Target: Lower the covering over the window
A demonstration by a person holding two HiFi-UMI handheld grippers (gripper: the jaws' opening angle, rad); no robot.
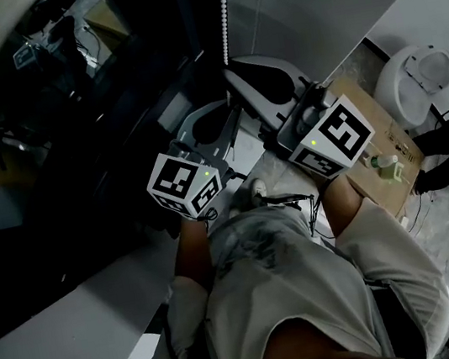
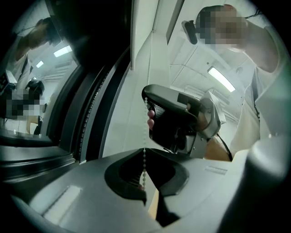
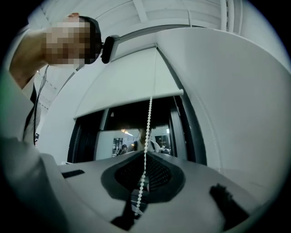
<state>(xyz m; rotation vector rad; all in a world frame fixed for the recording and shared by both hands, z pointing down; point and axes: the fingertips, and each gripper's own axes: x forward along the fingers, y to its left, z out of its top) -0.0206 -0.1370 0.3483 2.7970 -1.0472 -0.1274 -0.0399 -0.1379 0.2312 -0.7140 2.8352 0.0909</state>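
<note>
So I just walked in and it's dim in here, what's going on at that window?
A person holds a gripper in each hand and is working the bead chain of a roller blind. The left gripper and the right gripper are both shut on the chain, the right one higher up. The blind covers only the top of the window; the dark glass below it is uncovered.

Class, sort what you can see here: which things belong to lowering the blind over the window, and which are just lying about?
Part of the job:
- bead chain
- roller blind
- window
- left gripper and right gripper, each shut on the bead chain

Just lying about:
- cardboard box
- small pale object on it
- white round object
</note>
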